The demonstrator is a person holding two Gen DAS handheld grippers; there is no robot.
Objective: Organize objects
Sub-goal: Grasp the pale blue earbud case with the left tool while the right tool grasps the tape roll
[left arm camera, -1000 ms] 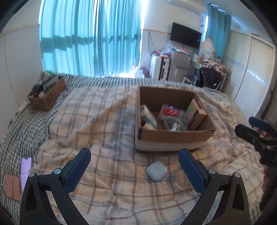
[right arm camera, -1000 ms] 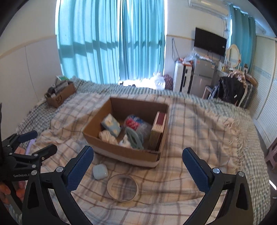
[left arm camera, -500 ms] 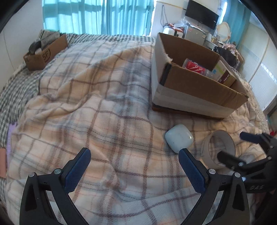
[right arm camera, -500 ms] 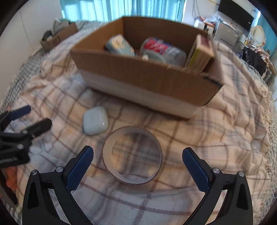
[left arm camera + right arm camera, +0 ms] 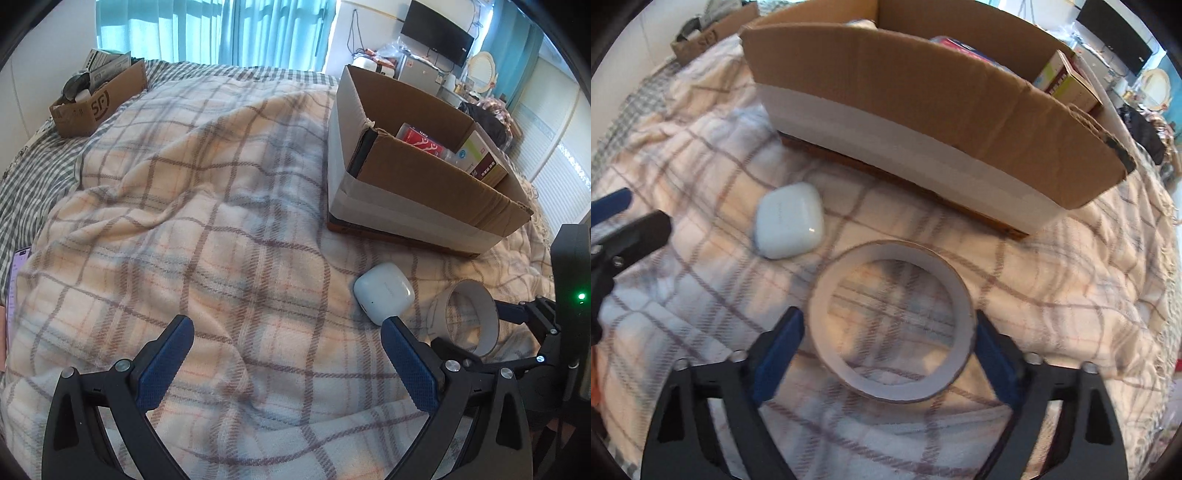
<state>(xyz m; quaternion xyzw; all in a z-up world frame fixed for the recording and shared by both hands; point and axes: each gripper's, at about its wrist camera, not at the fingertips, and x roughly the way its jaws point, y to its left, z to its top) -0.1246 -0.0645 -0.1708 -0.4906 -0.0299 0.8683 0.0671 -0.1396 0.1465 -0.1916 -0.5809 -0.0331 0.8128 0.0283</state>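
Just beside tape ring (image 5: 890, 321) — cardboard box (image 5: 923, 122)

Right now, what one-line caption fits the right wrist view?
Right gripper open around a tape roll on the plaid blanket, beside a white earbud case and cardboard box.

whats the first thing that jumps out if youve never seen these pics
The right hand-held gripper sits low over the plaid blanket, its open blue pads on either side of a tape roll lying flat. Just left of the roll lies a white earbud case, with the left hand-held gripper open near it. Behind both stands an open cardboard box already holding packaged items.
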